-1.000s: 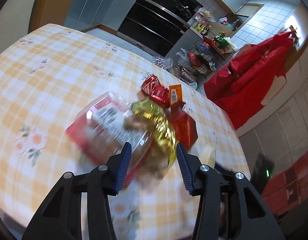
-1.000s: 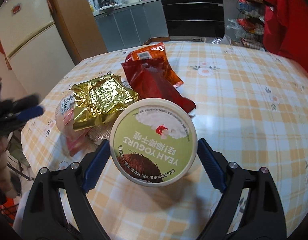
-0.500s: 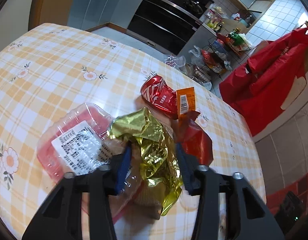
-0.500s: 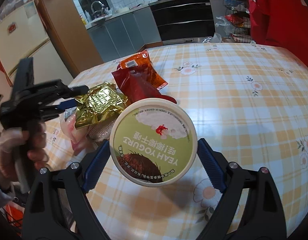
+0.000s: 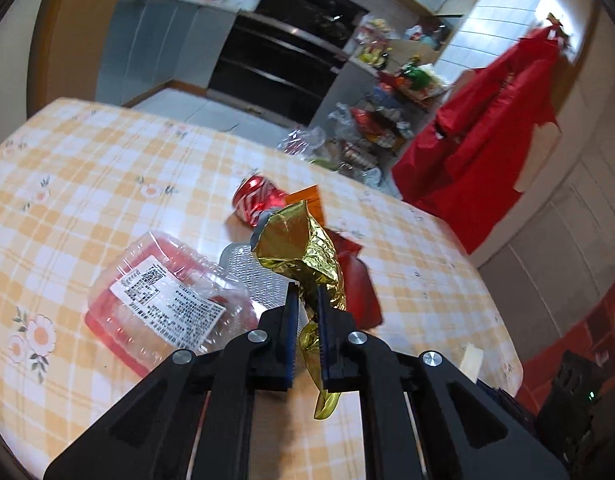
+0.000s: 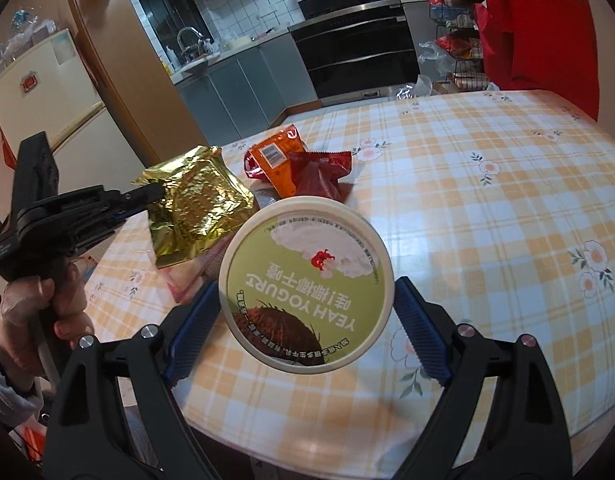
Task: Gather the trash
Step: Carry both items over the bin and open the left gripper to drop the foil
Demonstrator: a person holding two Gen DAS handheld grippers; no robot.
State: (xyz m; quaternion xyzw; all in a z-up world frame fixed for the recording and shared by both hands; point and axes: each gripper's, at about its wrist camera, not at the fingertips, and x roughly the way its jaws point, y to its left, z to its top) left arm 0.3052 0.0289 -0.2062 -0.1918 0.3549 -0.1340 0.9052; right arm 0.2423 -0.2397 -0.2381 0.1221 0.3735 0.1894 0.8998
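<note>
Table: a round table with a yellow and white checked cloth with little flowers on it.
Clear box: a see-through plastic box with a red bottom and a white label lies on the cloth, just left of the left claw.
Bubbly tray: a clear bumpy plastic piece lies between the clear box and the gold bag, partly hidden by both.
Red wrappers: a shiny red and white wrapper, an orange one with a barcode and a dark red one lie in a bunch on the table, behind the gold bag.
Behind the table: grey cupboards, a black oven and a rack full of packets. A big red cloth hangs on the wall.
Fridge: a pale fridge stands at the left in the right wrist view.
Gold bag: a crinkly shiny gold foil bag. It is bent and wrinkled and looks lifted a little off the other trash.
Left claw: the left gripper has just been closing, and now its blue pads pinch the edge of the gold bag tight. A hand in a thin glove holds its handle.
Yogurt cup: a round cup with a green lid that says YEAH YOGURT, with a coconut picture. It is up above the table.
Right claw: the right gripper is spread wide, with its blue pads pressed on both sides of the yogurt cup.
</note>
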